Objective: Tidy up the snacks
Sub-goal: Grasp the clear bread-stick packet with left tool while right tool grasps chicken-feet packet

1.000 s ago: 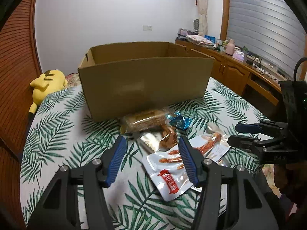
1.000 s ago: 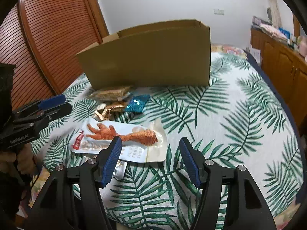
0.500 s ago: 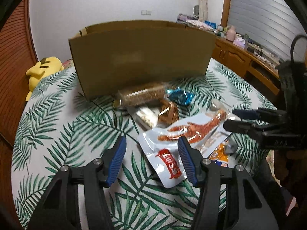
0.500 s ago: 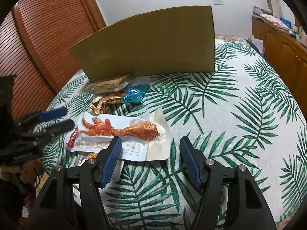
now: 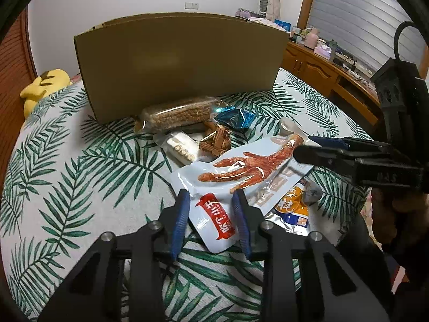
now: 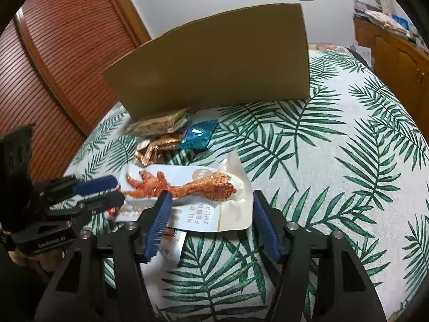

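Observation:
A white pouch printed with a chicken foot (image 5: 249, 166) (image 6: 193, 187) lies flat on the palm-leaf bedspread (image 5: 67, 161). My left gripper (image 5: 211, 201) (image 6: 118, 190) straddles its red-label end. Its jaws are closing, and the pads do not clearly press on the pouch. My right gripper (image 6: 211, 201) (image 5: 303, 147) straddles the pouch's other, wide end. Its jaws are closing a little, with room on both sides. Behind the pouch stands an open cardboard box (image 5: 182, 64) (image 6: 214, 61).
In front of the box lie an oat bar packet (image 5: 177, 114), a blue foil packet (image 5: 236, 118), gold wrappers (image 5: 215, 141) and a white wafer packet (image 5: 179, 147). An orange packet (image 5: 292, 209) sits under the pouch. A yellow plush toy (image 5: 44, 83) lies far left; wooden cabinets (image 5: 321, 64) stand at the right.
My left gripper has sunk and tipped down onto the pouch's red-label end, and its jaws have narrowed. The right gripper's jaws have narrowed slightly over the pouch's other end.

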Demonstrator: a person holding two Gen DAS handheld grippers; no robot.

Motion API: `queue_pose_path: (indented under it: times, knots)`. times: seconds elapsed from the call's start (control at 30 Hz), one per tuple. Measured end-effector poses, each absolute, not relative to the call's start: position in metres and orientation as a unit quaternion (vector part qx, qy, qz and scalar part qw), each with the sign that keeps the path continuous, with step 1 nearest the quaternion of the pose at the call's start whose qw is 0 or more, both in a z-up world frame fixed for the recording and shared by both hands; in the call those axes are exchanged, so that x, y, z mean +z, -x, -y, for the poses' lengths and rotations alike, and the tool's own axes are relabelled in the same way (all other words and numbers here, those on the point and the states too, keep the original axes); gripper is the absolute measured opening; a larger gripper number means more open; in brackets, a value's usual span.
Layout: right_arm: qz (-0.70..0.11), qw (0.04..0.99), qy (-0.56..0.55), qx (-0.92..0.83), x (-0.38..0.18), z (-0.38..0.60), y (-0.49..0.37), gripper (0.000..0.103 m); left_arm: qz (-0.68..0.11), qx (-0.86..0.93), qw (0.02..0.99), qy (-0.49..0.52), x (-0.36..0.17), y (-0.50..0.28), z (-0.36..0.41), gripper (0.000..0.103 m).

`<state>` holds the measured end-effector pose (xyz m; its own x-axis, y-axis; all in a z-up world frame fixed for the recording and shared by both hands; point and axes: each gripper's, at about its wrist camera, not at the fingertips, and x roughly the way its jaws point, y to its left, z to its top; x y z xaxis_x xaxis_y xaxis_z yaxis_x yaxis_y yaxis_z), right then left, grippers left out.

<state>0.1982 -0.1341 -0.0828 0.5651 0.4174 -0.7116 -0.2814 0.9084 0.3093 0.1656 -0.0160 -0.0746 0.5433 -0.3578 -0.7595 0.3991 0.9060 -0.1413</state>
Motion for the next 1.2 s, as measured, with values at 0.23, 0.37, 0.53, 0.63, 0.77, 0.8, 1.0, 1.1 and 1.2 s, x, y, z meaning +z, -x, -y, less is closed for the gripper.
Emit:
queue_pose_path:
  times: [0.23,0.37,0.53,0.63,0.77,0.8,1.0,1.1,1.2]
  knots:
    - [-0.411,0.883,-0.13,0.188,-0.077,0.153,-0.201,0.011,-0.429,-0.208,0.879,-0.012,-0.077,-0.169,0.01,0.03]
    - [-0.414,0.874,-0.158,0.199,-0.078,0.163,-0.201,0.009,-0.428,-0.206,0.88,-0.015,-0.077,-0.168,0.011,0.03]
    - [-0.426,0.859,-0.19,0.211,-0.082,0.167,-0.201,0.024,-0.428,-0.204,0.88,-0.015,-0.078,-0.168,0.013,0.03]
    - [-0.427,0.86,-0.186,0.21,-0.083,0.166,-0.2,0.025,-0.427,-0.201,0.882,-0.016,-0.078,-0.169,0.014,0.03]
    - [-0.454,0.845,-0.164,0.231,-0.091,0.151,-0.202,0.019,-0.429,-0.205,0.88,-0.016,-0.08,-0.171,0.017,0.03]
    - [-0.446,0.856,-0.137,0.223,-0.089,0.141,-0.2,0.019,-0.428,-0.203,0.881,-0.017,-0.079,-0.17,0.018,0.03]
    - [-0.44,0.863,-0.14,0.206,-0.086,0.14,-0.201,0.016,-0.429,-0.206,0.879,-0.014,-0.079,-0.172,0.015,0.03]
    - [-0.433,0.864,-0.152,0.207,-0.086,0.143,-0.2,0.011,-0.432,-0.204,0.879,-0.011,-0.079,-0.173,0.013,0.032]
    - [-0.424,0.867,-0.159,0.208,-0.084,0.149,-0.197,0.007,-0.425,-0.206,0.882,0.001,-0.073,-0.175,0.011,0.041]
